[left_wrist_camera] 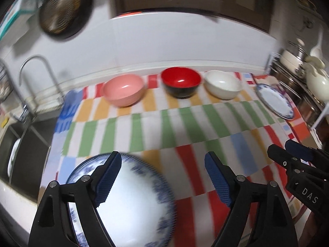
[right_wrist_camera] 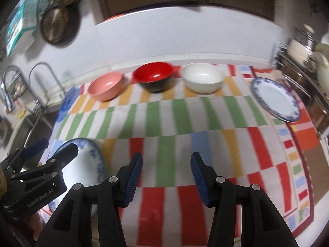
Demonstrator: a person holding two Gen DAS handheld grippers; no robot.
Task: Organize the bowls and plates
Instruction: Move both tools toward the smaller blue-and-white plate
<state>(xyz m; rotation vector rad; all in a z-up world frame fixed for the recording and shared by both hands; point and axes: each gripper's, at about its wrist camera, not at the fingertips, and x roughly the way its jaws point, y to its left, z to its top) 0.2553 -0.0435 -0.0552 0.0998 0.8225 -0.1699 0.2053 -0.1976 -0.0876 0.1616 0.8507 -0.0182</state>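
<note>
Striped cloth (left_wrist_camera: 164, 127), blurred white plate (left_wrist_camera: 131, 201), blue patterned rim

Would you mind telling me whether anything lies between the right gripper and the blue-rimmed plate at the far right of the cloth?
Nothing visible does. Between the right gripper, jaws open and empty, and the blue-rimmed plate there is only bare striped cloth; the three bowls sit along the back edge.

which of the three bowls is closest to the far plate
The white bowl, at the right end of the row. The plate lies just to its right on the cloth, while the red bowl and pink bowl sit further left.
</note>
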